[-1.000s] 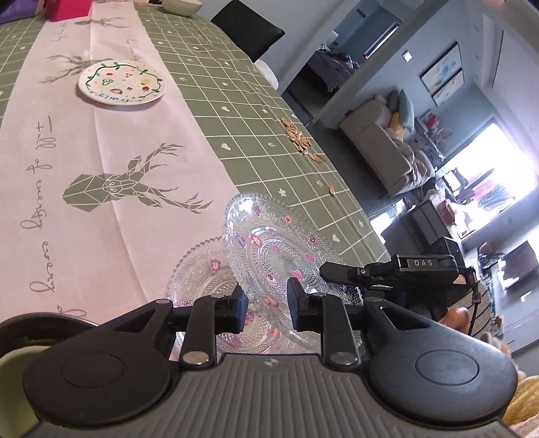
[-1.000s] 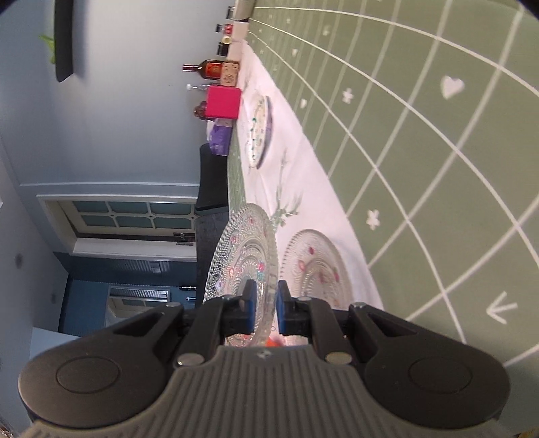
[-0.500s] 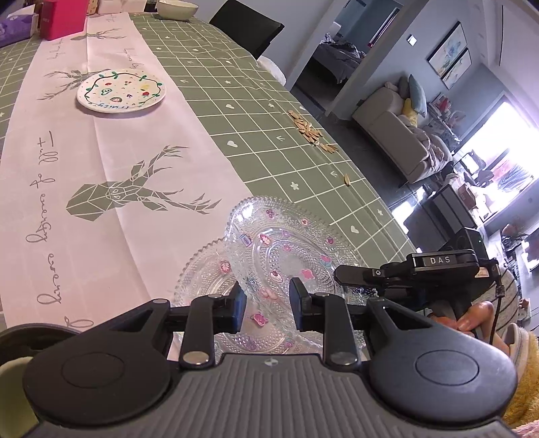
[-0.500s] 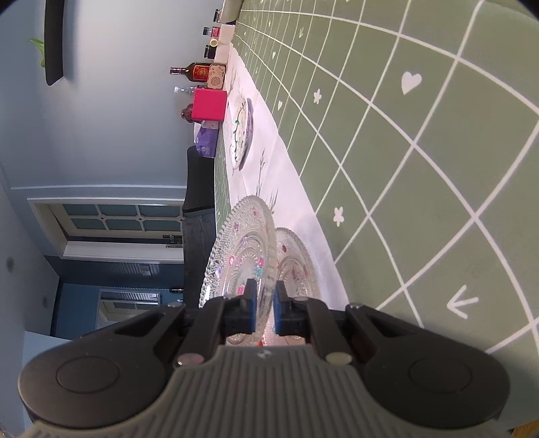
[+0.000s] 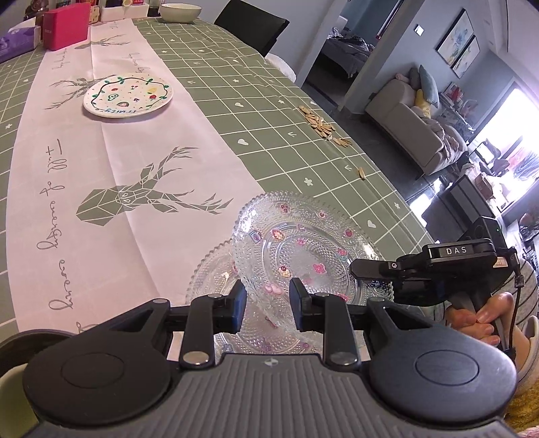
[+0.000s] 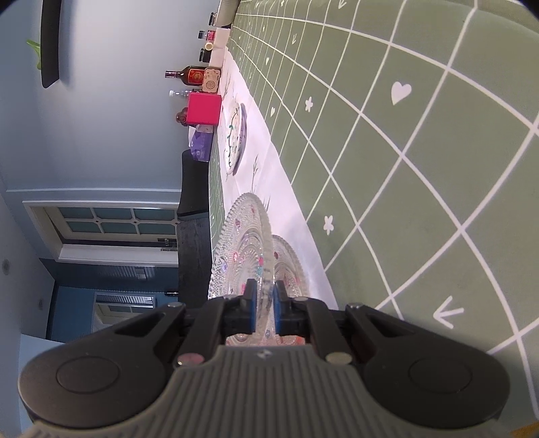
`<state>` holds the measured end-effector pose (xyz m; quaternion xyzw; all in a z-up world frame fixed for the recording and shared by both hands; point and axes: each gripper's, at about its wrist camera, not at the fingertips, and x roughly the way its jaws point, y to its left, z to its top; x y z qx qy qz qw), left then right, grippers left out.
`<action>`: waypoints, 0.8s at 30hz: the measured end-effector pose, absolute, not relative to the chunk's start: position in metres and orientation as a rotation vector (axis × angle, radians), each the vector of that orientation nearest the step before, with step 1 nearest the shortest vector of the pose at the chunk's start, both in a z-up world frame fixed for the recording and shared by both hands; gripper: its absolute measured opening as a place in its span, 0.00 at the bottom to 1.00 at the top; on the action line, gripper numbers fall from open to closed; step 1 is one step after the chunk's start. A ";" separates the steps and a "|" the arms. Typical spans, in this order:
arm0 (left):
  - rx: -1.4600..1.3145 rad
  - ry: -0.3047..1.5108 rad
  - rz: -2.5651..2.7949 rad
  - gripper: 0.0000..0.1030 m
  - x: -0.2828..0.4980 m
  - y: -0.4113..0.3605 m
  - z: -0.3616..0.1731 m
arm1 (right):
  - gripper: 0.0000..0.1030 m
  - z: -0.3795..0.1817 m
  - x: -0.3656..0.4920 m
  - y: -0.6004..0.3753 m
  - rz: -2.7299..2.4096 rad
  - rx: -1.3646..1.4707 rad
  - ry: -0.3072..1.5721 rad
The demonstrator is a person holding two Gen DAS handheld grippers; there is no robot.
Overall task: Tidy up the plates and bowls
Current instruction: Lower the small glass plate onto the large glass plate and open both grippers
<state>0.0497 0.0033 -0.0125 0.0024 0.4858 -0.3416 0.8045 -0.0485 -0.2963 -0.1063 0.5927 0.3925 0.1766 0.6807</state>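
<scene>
A clear glass plate with pink flowers (image 5: 303, 246) hangs tilted just above a second glass plate (image 5: 215, 279) that lies on the pink runner. My right gripper (image 6: 264, 310) is shut on the upper glass plate's rim (image 6: 246, 242); it shows in the left wrist view (image 5: 367, 271) at that plate's right edge. My left gripper (image 5: 266, 308) is open and empty, its fingers over the near edges of both plates. A white painted plate (image 5: 128, 96) lies farther up the runner, also in the right wrist view (image 6: 234, 138).
A pale bowl (image 5: 178, 11), a pink box (image 5: 65, 28) and a purple pack (image 5: 17, 43) stand at the table's far end, with bottles (image 6: 188, 75) behind. Scattered seeds (image 5: 320, 124) lie near the table's right edge. A black chair (image 5: 252, 25) stands beyond.
The left gripper's view has pulled back and up, so more of the table shows. The right gripper has kept hold of the upper glass plate, now closer over the lower one.
</scene>
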 end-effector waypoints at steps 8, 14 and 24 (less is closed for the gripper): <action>0.034 1.011 -0.673 0.24 0.048 0.004 -0.008 | 0.07 -0.109 -0.049 -0.296 0.386 1.345 0.904; 0.047 0.999 -0.672 0.24 0.046 0.005 -0.007 | 0.13 -0.107 -0.048 -0.294 0.385 1.293 0.899; 0.094 0.887 -0.627 0.24 0.038 0.005 0.009 | 0.10 -0.095 -0.039 -0.280 0.375 1.132 0.912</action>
